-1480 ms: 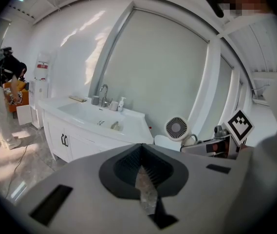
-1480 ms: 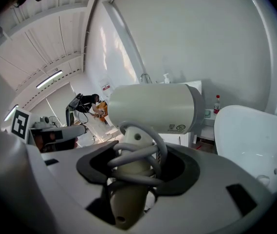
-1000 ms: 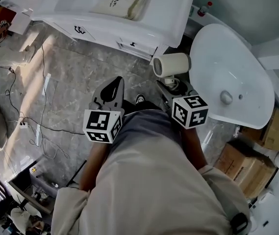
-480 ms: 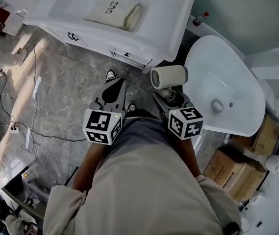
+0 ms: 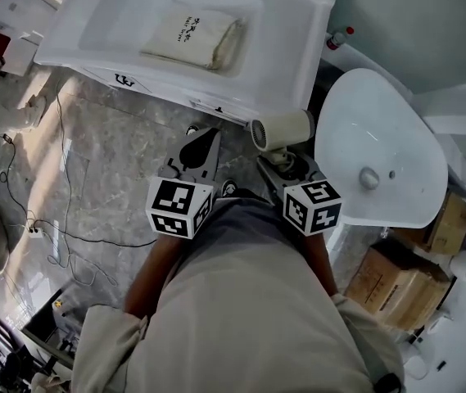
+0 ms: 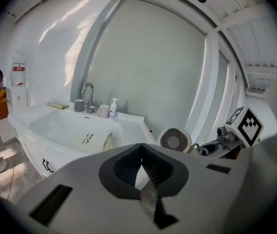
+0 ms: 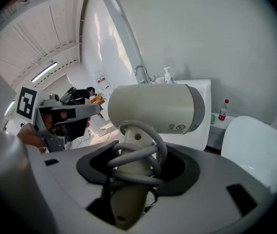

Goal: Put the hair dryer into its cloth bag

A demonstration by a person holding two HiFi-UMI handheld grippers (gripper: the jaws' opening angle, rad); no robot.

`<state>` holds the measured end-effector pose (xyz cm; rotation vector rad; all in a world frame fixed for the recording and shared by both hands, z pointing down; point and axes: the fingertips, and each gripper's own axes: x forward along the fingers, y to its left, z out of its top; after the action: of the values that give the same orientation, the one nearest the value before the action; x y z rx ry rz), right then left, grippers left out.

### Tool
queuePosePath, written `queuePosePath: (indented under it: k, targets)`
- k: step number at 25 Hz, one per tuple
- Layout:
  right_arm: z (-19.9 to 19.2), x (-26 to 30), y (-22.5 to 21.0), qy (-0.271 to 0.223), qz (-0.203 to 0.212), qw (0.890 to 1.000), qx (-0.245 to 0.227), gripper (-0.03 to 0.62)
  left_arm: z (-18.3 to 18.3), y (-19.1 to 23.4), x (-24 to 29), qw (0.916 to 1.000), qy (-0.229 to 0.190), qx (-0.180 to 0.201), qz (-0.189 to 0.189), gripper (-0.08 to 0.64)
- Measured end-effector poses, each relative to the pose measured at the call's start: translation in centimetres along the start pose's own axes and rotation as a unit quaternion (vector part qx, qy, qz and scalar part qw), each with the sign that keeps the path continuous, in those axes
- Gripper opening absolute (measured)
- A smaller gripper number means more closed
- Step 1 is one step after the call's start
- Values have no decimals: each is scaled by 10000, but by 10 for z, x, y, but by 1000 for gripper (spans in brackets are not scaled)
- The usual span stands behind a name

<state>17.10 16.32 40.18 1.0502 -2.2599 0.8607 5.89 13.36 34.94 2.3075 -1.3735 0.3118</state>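
Hair dryer [image 5: 283, 128] nearer washbasin [image 5: 298, 23], in right gripper [image 5: 278, 159] jaws; left gripper [image 5: 202, 142] jaws together.

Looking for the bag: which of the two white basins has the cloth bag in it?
The rectangular white sink at upper left holds the beige cloth bag; the oval white basin shows only its drain.

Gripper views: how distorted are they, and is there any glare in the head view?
Left gripper view: heavy fisheye, black corners, lines on the wall bowed. Right gripper view: same fisheye, hair dryer sharp. Head view: bright sunlight patches on the floor.
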Motion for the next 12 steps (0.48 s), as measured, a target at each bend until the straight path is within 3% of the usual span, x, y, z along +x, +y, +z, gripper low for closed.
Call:
queuePosePath:
  k: [12]
  targets:
    - [55,62,2,172,-156,9993,278,247,49,85,39,9997,198,-51,-133,6]
